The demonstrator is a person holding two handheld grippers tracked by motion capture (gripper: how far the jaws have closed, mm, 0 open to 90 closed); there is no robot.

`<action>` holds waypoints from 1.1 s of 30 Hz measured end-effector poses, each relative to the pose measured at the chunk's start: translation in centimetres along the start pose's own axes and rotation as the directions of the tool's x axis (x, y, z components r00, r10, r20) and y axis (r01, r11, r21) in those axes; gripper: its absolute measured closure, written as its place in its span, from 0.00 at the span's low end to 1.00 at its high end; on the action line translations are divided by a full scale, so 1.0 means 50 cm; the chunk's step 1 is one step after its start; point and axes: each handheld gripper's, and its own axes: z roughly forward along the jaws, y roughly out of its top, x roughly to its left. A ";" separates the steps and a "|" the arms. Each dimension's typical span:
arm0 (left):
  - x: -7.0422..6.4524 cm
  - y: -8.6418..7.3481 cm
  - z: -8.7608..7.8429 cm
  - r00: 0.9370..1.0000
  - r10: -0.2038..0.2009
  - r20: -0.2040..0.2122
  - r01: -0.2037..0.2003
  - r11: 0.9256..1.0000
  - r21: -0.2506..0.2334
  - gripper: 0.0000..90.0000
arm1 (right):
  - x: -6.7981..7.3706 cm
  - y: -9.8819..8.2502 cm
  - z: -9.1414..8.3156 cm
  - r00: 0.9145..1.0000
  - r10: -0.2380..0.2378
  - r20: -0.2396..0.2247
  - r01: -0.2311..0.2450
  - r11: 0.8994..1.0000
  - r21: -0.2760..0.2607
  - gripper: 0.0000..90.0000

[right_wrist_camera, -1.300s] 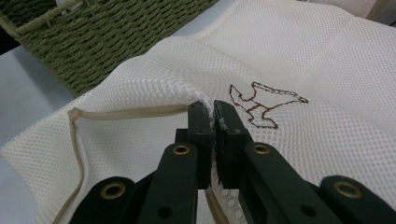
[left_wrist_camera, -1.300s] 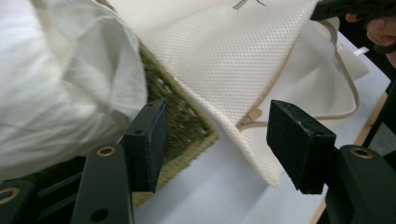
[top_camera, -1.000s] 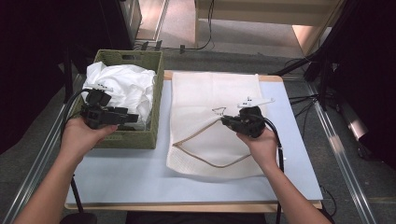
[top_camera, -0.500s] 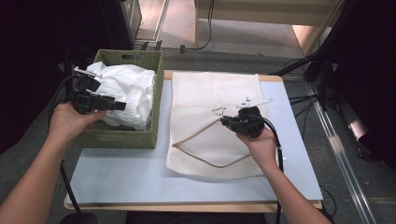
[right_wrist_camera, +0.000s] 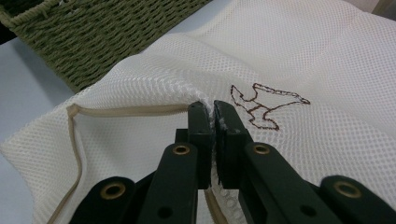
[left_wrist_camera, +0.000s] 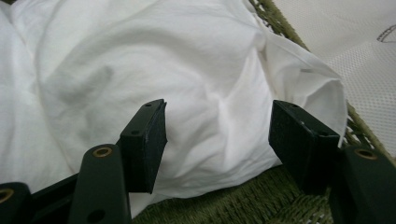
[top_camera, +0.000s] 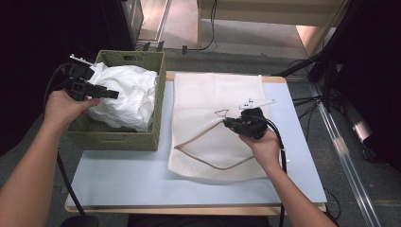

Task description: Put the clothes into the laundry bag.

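— Two grippers: from above, our left gripper (top_camera: 111, 94) hangs over the white cloth (top_camera: 125, 94) in the green basket (top_camera: 113, 140), having shifted toward its far-left rim.

— Its view: jaws gaping, empty. Our right gripper (right_wrist_camera: 213, 112) pinches the mesh bag (right_wrist_camera: 303, 56) edge, unmoved.

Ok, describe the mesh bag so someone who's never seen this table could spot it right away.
On the pale blue table, look right of the green woven basket. The mesh bag lies flat there, cream, with a tan-edged opening. Unlike the crumpled white cloth in the basket, it has a small stitched outline figure, and the right gripper pinches its edge.
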 end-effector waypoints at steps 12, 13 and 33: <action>0.045 -0.021 0.063 0.999 -0.027 0.020 0.028 0.997 -0.068 0.35 | 0.000 0.003 -0.002 1.000 0.002 -0.003 -0.002 1.000 -0.004 0.98; 0.046 -0.022 0.068 0.999 -0.026 0.020 0.028 0.998 -0.063 0.33 | -0.001 0.003 -0.001 1.000 0.001 -0.004 -0.001 1.000 -0.005 0.98; 0.047 -0.036 0.121 0.999 -0.042 0.003 0.042 0.998 -0.040 0.24 | -0.001 0.001 0.004 1.000 0.006 -0.015 -0.006 1.000 0.001 0.97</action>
